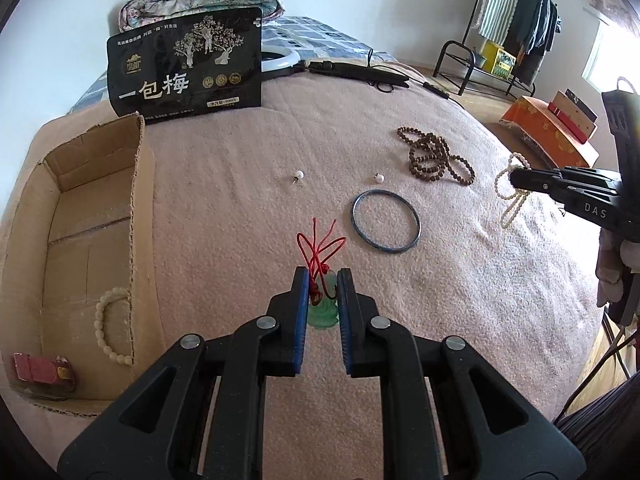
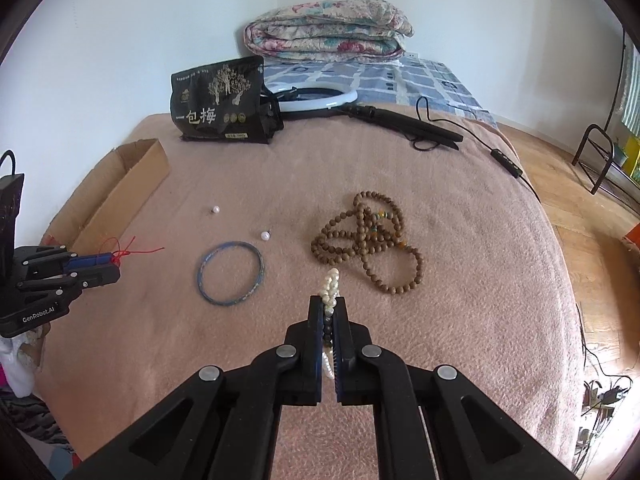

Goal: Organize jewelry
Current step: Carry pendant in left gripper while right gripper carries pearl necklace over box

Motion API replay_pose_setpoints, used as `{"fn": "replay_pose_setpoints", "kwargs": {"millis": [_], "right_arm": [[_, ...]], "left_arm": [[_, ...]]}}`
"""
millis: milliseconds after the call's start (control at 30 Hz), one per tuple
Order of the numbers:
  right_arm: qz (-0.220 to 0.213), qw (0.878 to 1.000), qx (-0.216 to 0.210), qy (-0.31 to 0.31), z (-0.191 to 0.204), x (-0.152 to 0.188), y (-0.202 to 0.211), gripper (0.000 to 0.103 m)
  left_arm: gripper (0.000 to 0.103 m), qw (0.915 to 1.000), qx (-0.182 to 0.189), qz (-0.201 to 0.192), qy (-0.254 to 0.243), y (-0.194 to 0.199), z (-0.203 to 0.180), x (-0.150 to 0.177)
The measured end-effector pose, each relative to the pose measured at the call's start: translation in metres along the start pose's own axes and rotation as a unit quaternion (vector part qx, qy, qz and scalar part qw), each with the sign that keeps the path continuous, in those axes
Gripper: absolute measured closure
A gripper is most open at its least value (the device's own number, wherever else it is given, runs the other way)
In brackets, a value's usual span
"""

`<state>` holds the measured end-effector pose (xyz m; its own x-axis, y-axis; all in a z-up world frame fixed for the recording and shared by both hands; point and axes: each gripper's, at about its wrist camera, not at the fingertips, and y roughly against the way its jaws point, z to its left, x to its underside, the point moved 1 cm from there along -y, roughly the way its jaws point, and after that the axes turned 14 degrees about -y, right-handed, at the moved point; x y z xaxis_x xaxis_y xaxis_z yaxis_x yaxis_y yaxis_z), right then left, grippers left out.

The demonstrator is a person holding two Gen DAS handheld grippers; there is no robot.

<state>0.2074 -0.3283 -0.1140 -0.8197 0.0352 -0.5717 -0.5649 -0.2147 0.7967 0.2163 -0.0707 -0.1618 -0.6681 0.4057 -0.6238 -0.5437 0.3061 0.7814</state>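
My left gripper (image 1: 323, 280) is shut on a green pendant (image 1: 325, 312) with a red cord (image 1: 320, 246), held above the pink blanket. My right gripper (image 2: 327, 305) is shut on a white pearl necklace (image 2: 330, 286); it also shows in the left wrist view (image 1: 512, 190). A blue bangle (image 1: 386, 221), two pearl earrings (image 1: 298, 176) (image 1: 379, 178) and a brown bead necklace (image 1: 436, 156) lie on the blanket. The cardboard box (image 1: 138, 184) at the left holds a white bead bracelet (image 1: 105, 326) and a red item (image 1: 42, 370).
A black snack bag (image 1: 186, 66) stands at the back. A ring light (image 2: 320, 98), a black stand (image 2: 404, 124) and its cable (image 2: 508, 164) lie behind. A folded quilt (image 2: 328, 32) is at the wall. The bed edge drops at the right.
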Motion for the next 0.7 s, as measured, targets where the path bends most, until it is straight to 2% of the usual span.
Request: {"fn": "replay_pose_setpoints", "kwargs": {"millis": [233,700], "right_arm": [[-0.029,0.999,-0.022,-0.007,0.020,-0.020,0.018,0.102],[-0.059,0.995,-0.081,0.016,0.104,-0.053,0.027,0.102]], "left_arm": [[0.091,0.9996,-0.010,-0.019,0.020,0.020,0.020,-0.007],[0.091,0.9930,-0.059,-0.059,0.084,0.073,0.107,-0.015]]}}
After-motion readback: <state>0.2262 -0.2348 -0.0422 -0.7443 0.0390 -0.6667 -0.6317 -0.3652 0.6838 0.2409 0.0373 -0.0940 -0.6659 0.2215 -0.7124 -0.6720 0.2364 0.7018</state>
